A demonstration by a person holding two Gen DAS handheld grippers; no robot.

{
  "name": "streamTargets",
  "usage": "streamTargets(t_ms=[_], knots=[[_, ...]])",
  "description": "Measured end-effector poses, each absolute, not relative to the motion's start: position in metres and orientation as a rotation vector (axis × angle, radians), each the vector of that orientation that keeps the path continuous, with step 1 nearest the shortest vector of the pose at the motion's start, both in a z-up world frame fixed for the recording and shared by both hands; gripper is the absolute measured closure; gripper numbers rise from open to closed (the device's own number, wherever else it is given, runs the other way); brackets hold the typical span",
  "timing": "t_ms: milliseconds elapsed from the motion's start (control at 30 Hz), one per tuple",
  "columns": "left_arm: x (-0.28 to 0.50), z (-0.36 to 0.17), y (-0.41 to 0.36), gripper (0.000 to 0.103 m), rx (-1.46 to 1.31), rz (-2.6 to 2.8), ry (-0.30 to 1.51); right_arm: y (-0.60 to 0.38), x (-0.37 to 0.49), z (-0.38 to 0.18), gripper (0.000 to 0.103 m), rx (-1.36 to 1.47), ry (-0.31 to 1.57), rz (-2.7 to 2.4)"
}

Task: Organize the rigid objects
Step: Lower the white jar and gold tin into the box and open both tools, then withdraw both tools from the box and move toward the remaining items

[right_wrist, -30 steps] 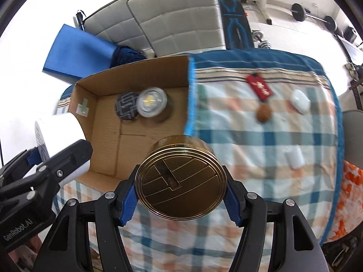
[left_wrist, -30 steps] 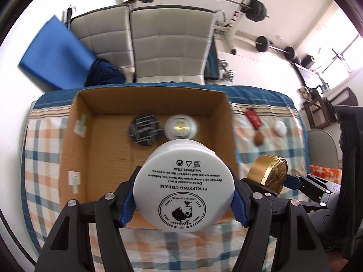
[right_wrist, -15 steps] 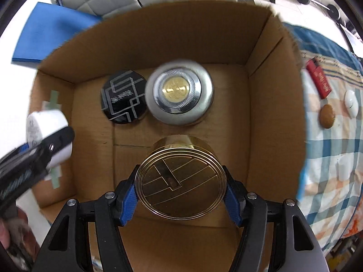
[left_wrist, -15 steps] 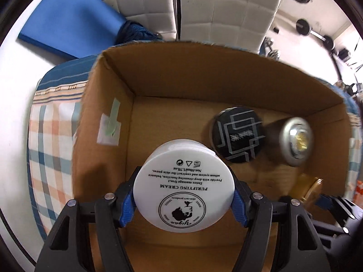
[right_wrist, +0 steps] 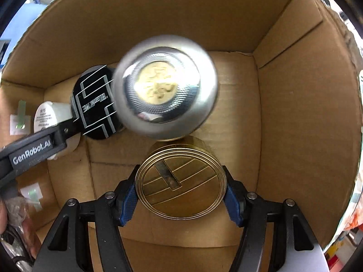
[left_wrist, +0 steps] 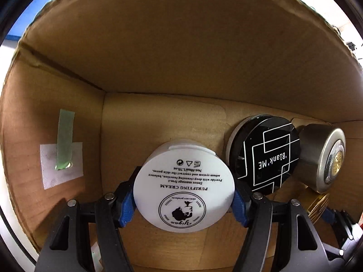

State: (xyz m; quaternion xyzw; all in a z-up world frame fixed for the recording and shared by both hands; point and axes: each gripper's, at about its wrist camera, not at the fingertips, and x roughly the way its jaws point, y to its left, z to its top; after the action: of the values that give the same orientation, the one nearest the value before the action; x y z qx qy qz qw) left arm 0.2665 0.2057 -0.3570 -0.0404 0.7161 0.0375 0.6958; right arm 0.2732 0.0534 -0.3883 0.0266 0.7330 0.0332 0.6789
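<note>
Lowering both loads into the box (left_wrist: 181,45): left tool (left_wrist: 184,198) clamps the white jar (left_wrist: 184,190), right tool (right_wrist: 181,192) clamps the gold tin (right_wrist: 180,182). Next: set each down beside the black tin (left_wrist: 264,154) ahead, then release.

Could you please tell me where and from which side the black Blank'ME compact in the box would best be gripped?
Probably across the round rim of the black Blank'ME compact, coming from above. It lies flat on the cardboard box floor, a thin disc. The silver jar crowds one side and the white cream jar in the left hand-held gripper the other, so set the fingers across the uncrowded sides.
</note>
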Motion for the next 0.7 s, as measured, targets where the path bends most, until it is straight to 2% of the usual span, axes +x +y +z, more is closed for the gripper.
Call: streamTargets(t_ms=[300, 433, 533, 600, 667, 700], knots=[[0.269, -0.351, 0.224, 0.035, -0.163, 0.081, 1.625, 0.065, 0.275, -0.398, 0.034, 0.051, 1.687, 0.062], [0.256, -0.335, 0.229, 0.026, -0.159, 0.099, 1.612, 0.066, 0.277, -0.398, 0.027, 0.065, 1.708, 0.084], [0.248, -0.322, 0.230, 0.020, -0.177, 0.103, 1.600, 0.072, 0.269, -0.392, 0.017, 0.073, 1.718, 0.118], [0.239, -0.310, 0.230, 0.017, -0.184, 0.102, 1.587, 0.075, 0.264, -0.386, 0.013, 0.071, 1.718, 0.131], [0.232, -0.300, 0.230, 0.005, -0.179, 0.107, 1.576, 0.076, 0.260, -0.377, 0.010, 0.072, 1.707, 0.145], [0.225, -0.293, 0.230, 0.003, -0.180, 0.106, 1.564, 0.075, 0.257, -0.373, 0.009, 0.069, 1.701, 0.150]])
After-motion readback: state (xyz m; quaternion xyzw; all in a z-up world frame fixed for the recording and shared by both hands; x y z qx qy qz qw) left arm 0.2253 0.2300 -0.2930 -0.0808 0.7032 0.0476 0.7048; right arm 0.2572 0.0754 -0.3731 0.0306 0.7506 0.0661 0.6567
